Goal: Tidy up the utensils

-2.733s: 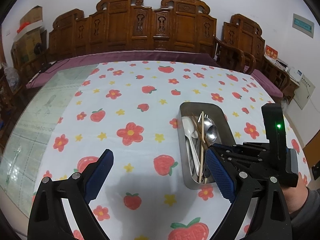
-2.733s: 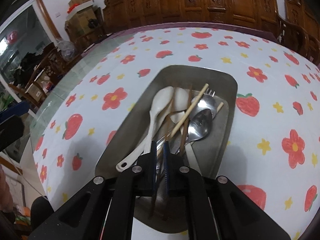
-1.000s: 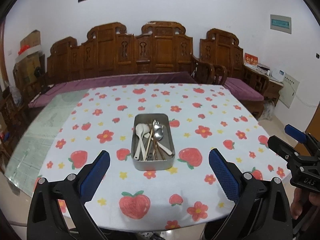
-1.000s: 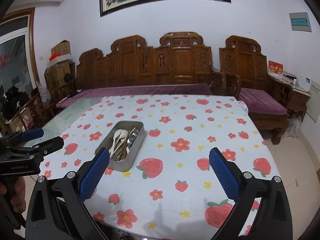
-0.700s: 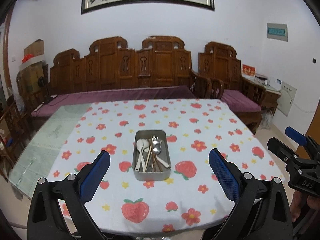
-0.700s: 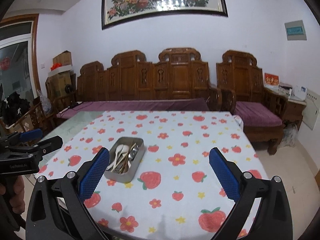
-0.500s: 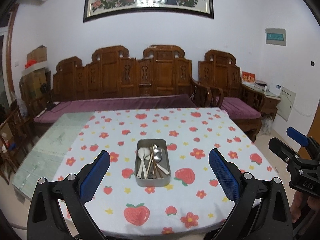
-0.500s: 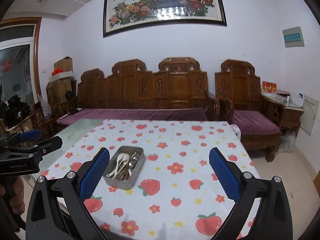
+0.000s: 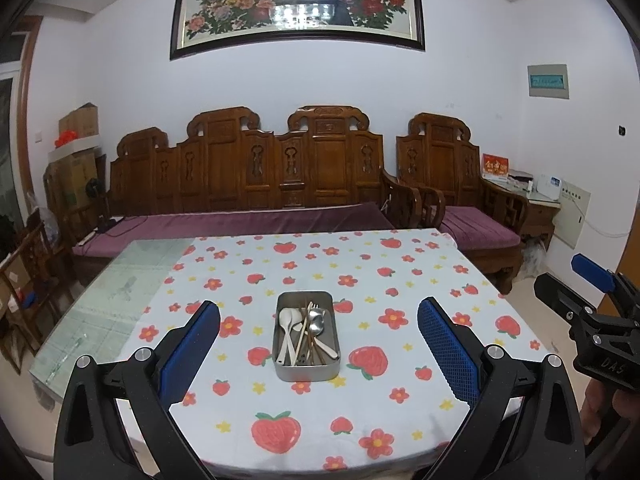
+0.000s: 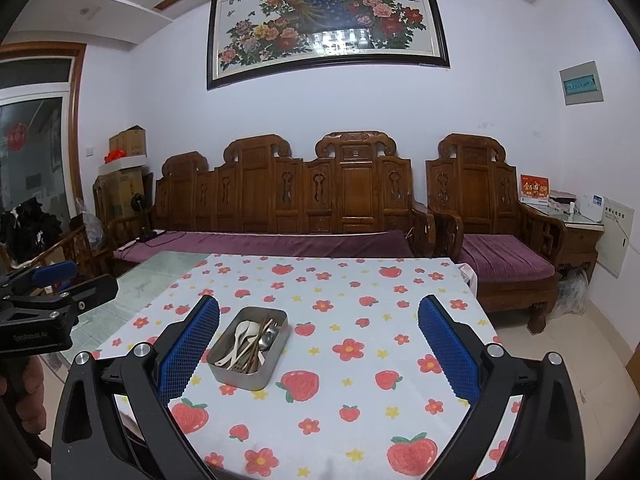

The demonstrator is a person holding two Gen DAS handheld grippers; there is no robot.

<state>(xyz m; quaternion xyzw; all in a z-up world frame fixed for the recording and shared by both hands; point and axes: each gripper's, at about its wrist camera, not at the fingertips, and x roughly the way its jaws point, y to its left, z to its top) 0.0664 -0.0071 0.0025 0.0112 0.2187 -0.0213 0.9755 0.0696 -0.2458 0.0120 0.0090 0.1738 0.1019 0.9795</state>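
A metal tray stands on the strawberry-print tablecloth and holds white spoons, metal spoons, a fork and chopsticks, all lying lengthwise. The tray also shows in the right wrist view. My left gripper is open and empty, well back from the table's near edge, with the tray centred between its fingers. My right gripper is open and empty, also back from the table, with the tray by its left finger. The right gripper also shows at the left wrist view's right edge.
The table has a bare glass strip on its left side. A carved wooden bench with purple cushions runs behind it, an armchair to the right. Cardboard boxes stand at the far left.
Both grippers have pulled back and up from the tray, far off the table. The right gripper, earlier shut over the tray's utensils, is now open and empty.
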